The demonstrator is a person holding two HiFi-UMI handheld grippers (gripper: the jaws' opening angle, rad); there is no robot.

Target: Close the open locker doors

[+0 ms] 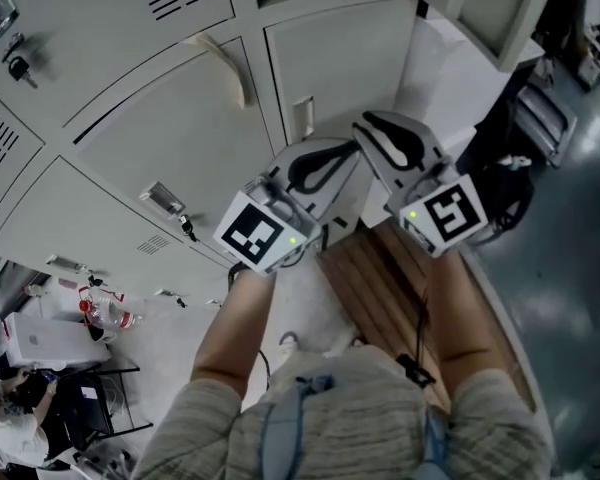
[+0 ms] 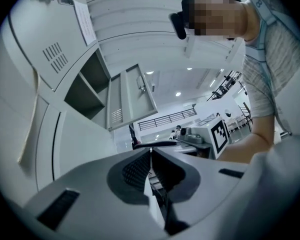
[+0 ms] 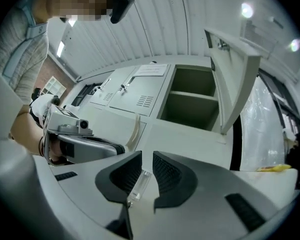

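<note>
The grey lockers [image 1: 170,138] fill the upper part of the head view. One locker stands open, its door [image 3: 235,84] swung out beside the empty two-shelf compartment [image 3: 192,96]. The left gripper view shows the same door [image 2: 132,96] and compartment [image 2: 87,86], and in the head view the door [image 1: 495,8] is at the top right. My left gripper [image 1: 345,153] [image 2: 151,150] is shut, pads together, holding nothing. My right gripper [image 1: 372,123] [image 3: 147,155] is beside it, open by a narrow gap with nothing gripped. Both point at the closed doors below the open one.
A wooden slatted bench [image 1: 380,288] lies under my arms. Keys hang in locks [image 1: 185,226] on closed doors, and one door has a handle [image 1: 302,118]. Bottles [image 1: 105,313] and a seated person are at the lower left. Plastic sheeting [image 3: 265,129] hangs right of the lockers.
</note>
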